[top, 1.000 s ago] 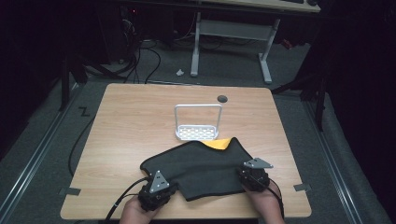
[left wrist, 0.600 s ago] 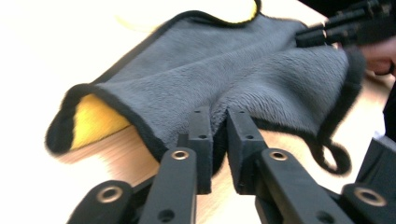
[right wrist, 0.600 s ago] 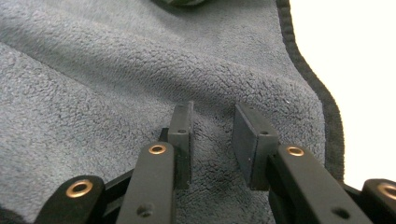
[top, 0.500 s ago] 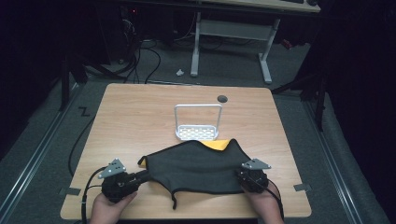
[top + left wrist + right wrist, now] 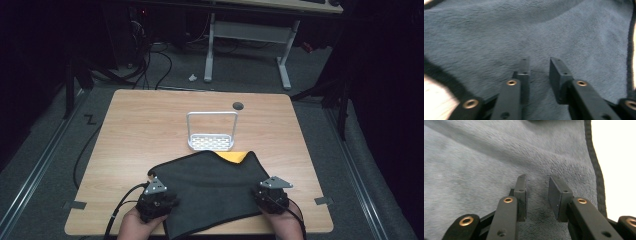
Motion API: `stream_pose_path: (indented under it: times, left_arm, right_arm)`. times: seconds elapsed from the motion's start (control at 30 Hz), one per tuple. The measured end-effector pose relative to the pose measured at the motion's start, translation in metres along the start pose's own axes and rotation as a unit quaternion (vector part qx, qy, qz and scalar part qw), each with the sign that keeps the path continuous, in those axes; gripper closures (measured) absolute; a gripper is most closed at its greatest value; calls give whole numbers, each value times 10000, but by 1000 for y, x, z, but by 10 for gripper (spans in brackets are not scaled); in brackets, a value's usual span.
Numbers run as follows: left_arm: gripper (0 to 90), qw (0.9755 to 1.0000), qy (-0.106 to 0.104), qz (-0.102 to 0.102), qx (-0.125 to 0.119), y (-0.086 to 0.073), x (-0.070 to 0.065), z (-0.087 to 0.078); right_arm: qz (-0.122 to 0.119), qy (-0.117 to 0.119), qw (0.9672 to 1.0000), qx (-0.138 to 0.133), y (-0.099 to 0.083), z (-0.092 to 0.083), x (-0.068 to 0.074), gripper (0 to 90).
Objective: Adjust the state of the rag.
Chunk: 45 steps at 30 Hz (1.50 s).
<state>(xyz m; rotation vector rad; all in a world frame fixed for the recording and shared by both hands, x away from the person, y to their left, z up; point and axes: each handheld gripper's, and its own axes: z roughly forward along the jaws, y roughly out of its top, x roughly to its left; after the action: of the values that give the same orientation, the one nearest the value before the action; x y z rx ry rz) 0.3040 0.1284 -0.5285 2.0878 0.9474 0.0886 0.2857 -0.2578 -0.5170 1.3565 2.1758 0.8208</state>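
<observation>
cloth: dark fleece cloth [image 5: 210,192] lies on the near tabletop [image 5: 150,135], mostly spread, far corner turned to show orange | left claw [image 5: 537,67]: jaws just been opening, apart, nothing gripped | right claw [image 5: 537,185]: apart over cloth by its hem | progress: judged early, flattening or folding remains | rack [image 5: 211,131]: beyond, apart

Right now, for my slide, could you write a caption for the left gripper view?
Left gripper, jaws apart with nothing between them, over the dark grey fleece cloth with black edging.
</observation>
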Motion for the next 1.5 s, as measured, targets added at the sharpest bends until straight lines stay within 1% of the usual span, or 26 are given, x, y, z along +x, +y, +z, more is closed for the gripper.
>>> stream_pose_path:
  times: [0.1, 0.17, 0.2, 0.27, 0.33, 0.37, 0.43, 0.47, 0.5, 0.53, 0.63, 0.73, 0.8, 0.87, 0.93, 0.97, 1.03, 1.07, 1.1, 1.13, 1.2, 1.27, 1.3, 1.37, 1.43, 1.5]
  left_arm:
    - [748, 9993, 245, -280, -59, -4, 16, -11]
    - [757, 9983, 354, -449, -101, -9, 26, -19]
    - [761, 9978, 459, -464, -116, -11, 30, -23]
    - [768, 9962, 671, -526, -161, -16, 38, -31]
    - [769, 9938, 852, -693, -178, -19, 44, -38]
    - [764, 9934, 837, -768, -189, -20, 46, -41]
    - [748, 9938, 794, -748, -199, -20, 45, -43]
    - [742, 9944, 710, -743, -240, -19, 43, -42]
    - [732, 9950, 631, -718, -294, -17, 40, -41]
    - [719, 9957, 579, -659, -311, -15, 37, -38]
    - [673, 9976, 514, -426, -174, -9, 31, -25]
    - [640, 9979, 438, -446, -193, -5, 32, -18]
    - [629, 9981, 406, -428, -167, -4, 35, -18]
    - [631, 9983, 268, -486, -165, -4, 39, -19]
    - [639, 9983, 222, -513, -154, -6, 42, -22]
    - [641, 9982, 210, -535, -148, -7, 43, -23]
    - [641, 9982, 181, -558, -146, -9, 45, -25]
    - [640, 9981, 165, -580, -155, -9, 45, -26]
    - [641, 9980, 158, -591, -157, -10, 45, -26]
    - [640, 9981, 151, -581, -148, -10, 45, -26]
    - [640, 9981, 142, -579, -145, -10, 46, -27]
    - [639, 9982, 128, -570, -145, -11, 46, -28]
    - [638, 9982, 121, -561, -142, -11, 46, -28]
    - [628, 9982, 88, -578, -127, -10, 46, -28]
    - [609, 9979, 10, -609, -219, -10, 47, -28]
    - [591, 9978, 59, -559, -337, -8, 47, -28]
  right_arm:
    - [-34, -47, 9996, -294, 8, -5, 1, 713]
    - [-83, -105, 9992, -389, 15, -3, 1, 731]
    - [-132, -129, 9991, -392, 19, 1, 0, 742]
    - [-136, -85, 9992, -353, 29, 12, -2, 767]
    - [-177, -76, 9995, -234, 37, 25, -3, 792]
    - [-189, -124, 9996, -164, 40, 30, -2, 801]
    - [-229, -138, 9996, 23, 40, 40, -2, 813]
    - [-266, -133, 9995, 72, 38, 42, 0, 821]
    - [-291, -116, 9995, 42, 37, 41, 0, 821]
    - [-295, -102, 9995, 74, 35, 38, 1, 822]
    - [-260, 41, 9996, 38, 23, 27, 7, 826]
    - [-282, 127, 9994, 122, 9, 11, 14, 826]
    - [-357, 117, 9992, 167, 4, 3, 20, 828]
    - [-388, 137, 9991, 63, 7, 0, 24, 843]
    - [-421, 208, 9989, -20, 13, 3, 29, 882]
    - [-462, 255, 9986, -23, 16, 7, 31, 900]
    - [-512, 352, 9981, 50, 25, 17, 37, 900]
    - [-621, 297, 9976, 120, 30, 24, 39, 900]
    - [-622, 254, 9976, 169, 35, 31, 39, 900]
    - [-598, 236, 9978, 172, 41, 38, 37, 900]
    - [-482, -12, 9988, 74, 53, 49, 29, 900]
    - [-267, -281, 9992, -39, 64, 56, 15, 900]
    - [-81, -326, 9994, -117, 69, 59, 6, 900]
    - [92, -468, 9988, -140, 75, 61, -8, 898]
    - [131, -498, 9986, -84, 76, 59, -15, 890]
    - [128, -415, 9990, -52, 70, 53, -14, 872]
